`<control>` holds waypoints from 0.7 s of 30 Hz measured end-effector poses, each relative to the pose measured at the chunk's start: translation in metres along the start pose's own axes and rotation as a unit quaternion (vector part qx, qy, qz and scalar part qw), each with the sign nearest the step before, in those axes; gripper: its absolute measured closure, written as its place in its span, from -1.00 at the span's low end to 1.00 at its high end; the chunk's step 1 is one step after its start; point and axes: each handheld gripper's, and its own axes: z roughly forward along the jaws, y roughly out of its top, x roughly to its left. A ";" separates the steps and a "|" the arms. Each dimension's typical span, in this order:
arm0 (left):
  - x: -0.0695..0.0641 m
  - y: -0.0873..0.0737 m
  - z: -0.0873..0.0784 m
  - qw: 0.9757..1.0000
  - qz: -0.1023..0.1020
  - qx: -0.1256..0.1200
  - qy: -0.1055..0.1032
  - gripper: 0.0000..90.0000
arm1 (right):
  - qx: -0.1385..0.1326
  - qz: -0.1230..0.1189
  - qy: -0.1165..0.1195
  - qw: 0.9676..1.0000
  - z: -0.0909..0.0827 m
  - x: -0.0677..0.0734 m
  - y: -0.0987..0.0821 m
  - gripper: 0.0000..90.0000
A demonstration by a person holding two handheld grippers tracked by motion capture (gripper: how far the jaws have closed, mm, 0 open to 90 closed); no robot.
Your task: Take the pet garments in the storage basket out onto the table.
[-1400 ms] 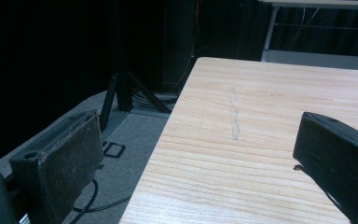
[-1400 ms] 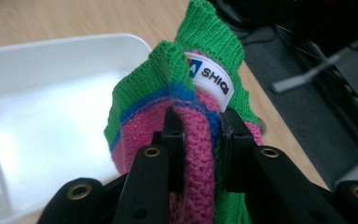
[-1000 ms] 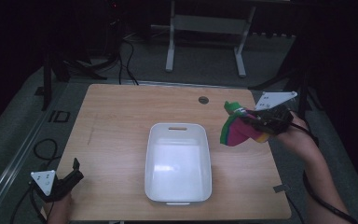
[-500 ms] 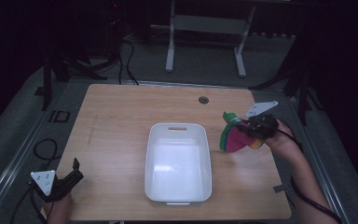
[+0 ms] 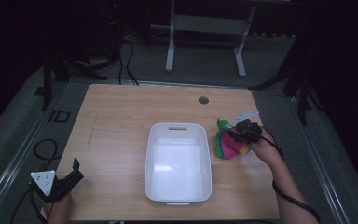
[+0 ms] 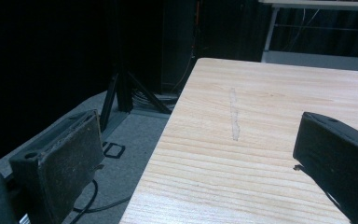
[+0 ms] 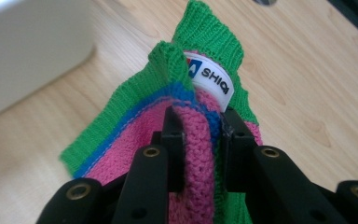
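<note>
A knitted cloth (image 5: 227,143) in green, blue and pink stripes, with a white label, hangs from my right gripper (image 5: 237,133) just right of the white bin (image 5: 178,161). Its lower end rests on or just above the table; I cannot tell which. In the right gripper view the two black jaws pinch a pink fold of the knitted cloth (image 7: 168,116), so my right gripper (image 7: 199,126) is shut on it. My left gripper (image 5: 72,170) rests at the table's near left corner. My left gripper (image 6: 200,154) stands open over bare wood there.
The wooden table (image 5: 121,121) has a round cable hole (image 5: 203,100) near its far edge. Cables lie on the grey floor (image 5: 23,140) at the left. A white metal stand (image 5: 205,28) is behind the table.
My right hand has come down and slightly toward the near side, lowering the cloth from above the table to beside the bin. The left gripper has stayed where it was.
</note>
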 end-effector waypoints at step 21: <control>0.000 0.000 -0.001 1.000 0.005 0.001 -0.003 -0.96 | 0.020 0.044 0.033 0.998 0.053 0.017 -0.017 0.64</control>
